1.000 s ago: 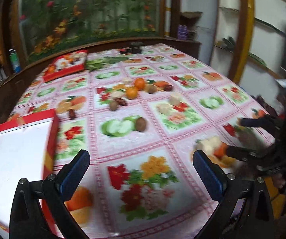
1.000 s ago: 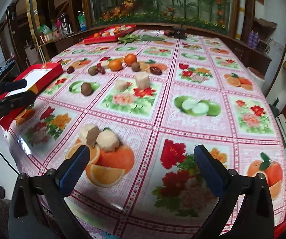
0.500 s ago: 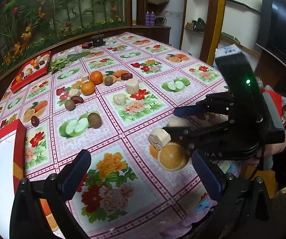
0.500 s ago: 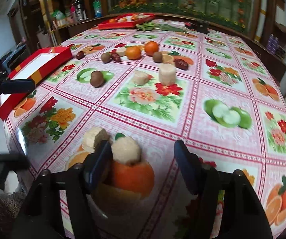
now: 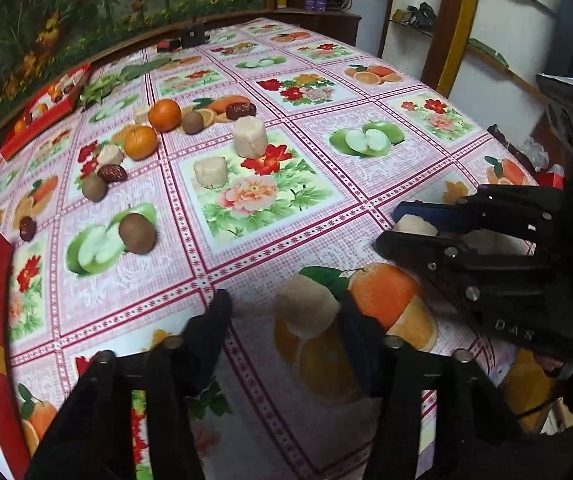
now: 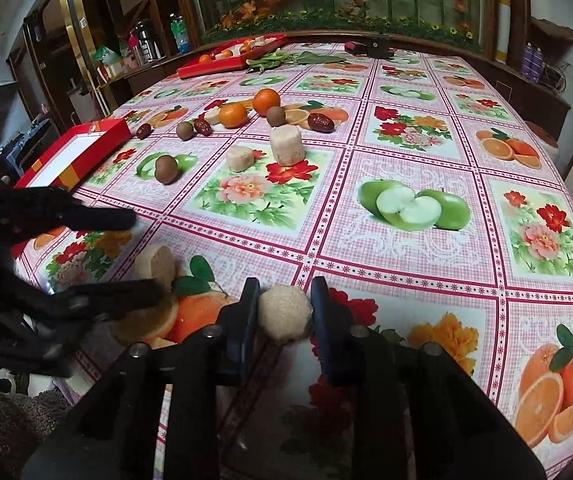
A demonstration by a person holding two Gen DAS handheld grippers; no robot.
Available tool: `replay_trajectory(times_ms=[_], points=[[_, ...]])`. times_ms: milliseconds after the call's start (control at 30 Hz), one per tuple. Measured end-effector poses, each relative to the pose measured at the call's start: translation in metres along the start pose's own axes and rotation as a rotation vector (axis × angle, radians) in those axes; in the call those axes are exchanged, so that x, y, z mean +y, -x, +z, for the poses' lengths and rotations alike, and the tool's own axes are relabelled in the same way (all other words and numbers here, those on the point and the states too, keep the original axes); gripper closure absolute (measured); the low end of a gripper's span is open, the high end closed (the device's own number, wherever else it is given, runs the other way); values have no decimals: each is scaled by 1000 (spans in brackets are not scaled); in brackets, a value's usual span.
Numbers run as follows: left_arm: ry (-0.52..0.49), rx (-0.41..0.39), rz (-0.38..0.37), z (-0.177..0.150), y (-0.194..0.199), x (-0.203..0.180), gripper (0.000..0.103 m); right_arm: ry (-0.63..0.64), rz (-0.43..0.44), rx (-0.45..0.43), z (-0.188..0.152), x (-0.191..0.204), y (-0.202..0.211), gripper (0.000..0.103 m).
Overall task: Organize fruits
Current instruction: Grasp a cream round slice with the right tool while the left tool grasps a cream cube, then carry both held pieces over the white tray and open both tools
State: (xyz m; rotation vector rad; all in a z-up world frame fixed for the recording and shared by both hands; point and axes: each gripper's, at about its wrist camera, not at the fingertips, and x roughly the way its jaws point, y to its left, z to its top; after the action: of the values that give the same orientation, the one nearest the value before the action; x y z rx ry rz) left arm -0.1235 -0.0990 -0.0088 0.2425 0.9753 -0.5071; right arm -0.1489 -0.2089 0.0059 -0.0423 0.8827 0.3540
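Two beige fruit chunks lie on a printed orange near the front edge of the table. My right gripper (image 6: 285, 300) is closing on the rounder chunk (image 6: 284, 312), and both pads press on its sides. The same grip shows in the left wrist view, where the right gripper (image 5: 390, 229) holds that chunk (image 5: 414, 226). My left gripper (image 5: 284, 305) is closing around the other chunk (image 5: 306, 309). That chunk rests against the right finger, and a gap remains at the left finger (image 5: 210, 332). From the right wrist view the left gripper (image 6: 145, 254) straddles this chunk (image 6: 156, 266).
Mid-table lie two oranges (image 5: 165, 114), kiwis (image 5: 137, 236), red dates (image 5: 240, 111) and two more beige chunks (image 5: 249, 136). An empty red box (image 6: 86, 148) sits at the left edge. A red tray of fruit (image 6: 230, 56) and green leaves (image 6: 282, 58) are at the back.
Both pairs of jaws have narrowed. The right gripper closed onto the round chunk. The left gripper swung right and down until the other chunk came between its fingers.
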Motion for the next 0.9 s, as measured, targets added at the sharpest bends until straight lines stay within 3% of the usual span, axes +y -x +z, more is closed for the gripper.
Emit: replay_trajectory(times_ms=[167, 600, 900], points=[[3, -11, 10, -1, 1, 1, 73, -1, -2, -6, 0, -1, 0, 75], [93, -59, -10, -11, 20, 30, 73, 37, 36, 0, 7, 28, -8, 75], [185, -164, 138, -32, 77, 72, 73, 94, 117, -22, 33, 73, -14, 75]])
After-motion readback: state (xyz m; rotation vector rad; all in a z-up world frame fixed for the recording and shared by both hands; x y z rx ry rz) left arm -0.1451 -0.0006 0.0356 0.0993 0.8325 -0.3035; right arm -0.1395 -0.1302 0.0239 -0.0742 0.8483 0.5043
